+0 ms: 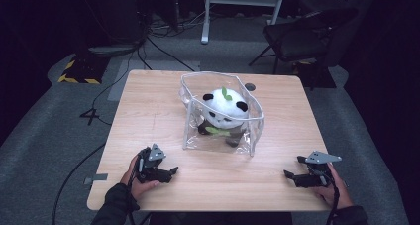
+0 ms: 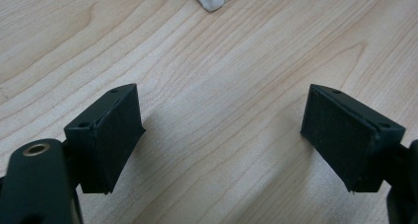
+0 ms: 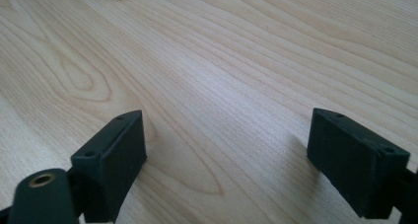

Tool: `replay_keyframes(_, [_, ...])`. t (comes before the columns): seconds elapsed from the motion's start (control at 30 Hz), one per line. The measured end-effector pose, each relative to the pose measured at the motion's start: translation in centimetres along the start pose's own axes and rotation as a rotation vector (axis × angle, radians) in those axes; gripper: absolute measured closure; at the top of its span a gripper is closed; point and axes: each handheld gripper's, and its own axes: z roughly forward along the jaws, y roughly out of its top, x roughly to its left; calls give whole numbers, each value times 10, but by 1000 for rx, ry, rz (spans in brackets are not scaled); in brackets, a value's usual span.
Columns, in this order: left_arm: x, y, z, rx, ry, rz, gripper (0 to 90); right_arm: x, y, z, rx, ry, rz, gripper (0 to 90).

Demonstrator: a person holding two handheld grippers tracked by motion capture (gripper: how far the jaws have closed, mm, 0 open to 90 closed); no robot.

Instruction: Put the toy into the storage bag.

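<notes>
Both grippers, left (image 1: 171,172) and right (image 1: 288,175), were rested wide open and empty on the table (image 1: 148,111), clear of the bagged panda (image 1: 225,108), presumably staged for access.

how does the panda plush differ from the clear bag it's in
The panda plush is opaque, white with black ears and a green leaf on top; the clear bag is see-through with a pale rim. The plush is rounded and soft; the bag stands as an open-topped wall around it. Both sit mid-table.

clear pouch (image 1: 221,117) mid-table, bare wood around
</notes>
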Motion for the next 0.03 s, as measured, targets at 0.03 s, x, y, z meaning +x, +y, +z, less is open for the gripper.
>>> replay_keyframes(0.03, [0,0,0,0,0,0,158,0,0,0,0,1,0,150])
